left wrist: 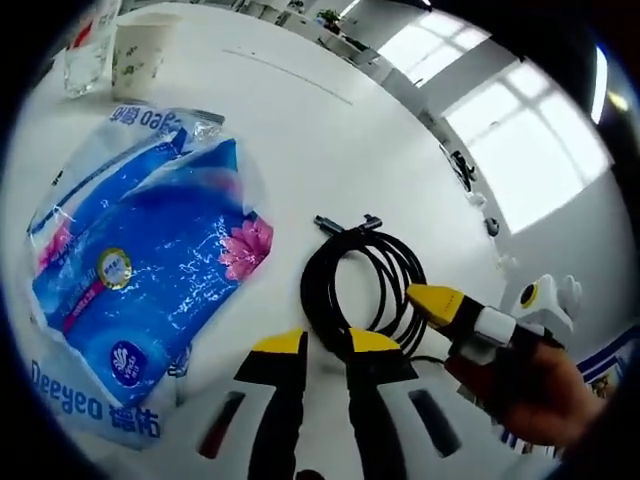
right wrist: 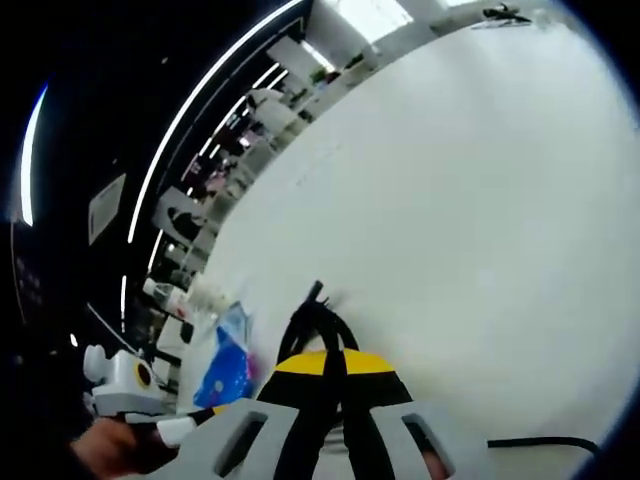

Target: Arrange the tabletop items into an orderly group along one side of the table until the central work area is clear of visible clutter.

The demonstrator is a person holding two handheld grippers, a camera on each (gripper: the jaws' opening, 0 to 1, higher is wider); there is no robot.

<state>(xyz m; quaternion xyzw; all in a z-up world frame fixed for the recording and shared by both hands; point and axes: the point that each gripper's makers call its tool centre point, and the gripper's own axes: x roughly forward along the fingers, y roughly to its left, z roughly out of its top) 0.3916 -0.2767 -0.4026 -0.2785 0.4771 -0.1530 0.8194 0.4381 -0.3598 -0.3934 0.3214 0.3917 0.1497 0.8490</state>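
One black coiled cable [left wrist: 362, 285] beside a blue tissue pack [left wrist: 140, 270].

Bright windows [left wrist: 520, 150] are glowing far beyond the tongs, and ceiling light strips [right wrist: 215, 85] are running above distant office furniture [right wrist: 270, 110].

Bright daylight in left gripper view, from big windows [left wrist: 520, 150] at upper right; panes blown out to near white. White bench [left wrist: 330, 130] evenly lit, only soft faint shadows under the coiled black cable [left wrist: 365, 285]. Glare spots on the blue tissue pack [left wrist: 140, 270], plastic wrap shiny. Right gripper view: bench [right wrist: 470, 220] washed out, almost no texture; room to the left dark w/ thin ceiling light strips [right wrist: 200, 110]. Strong fisheye bend near edges in both, straight lines curve. Right gripper view softer, nearby cable [right wrist: 315, 320] blurred.
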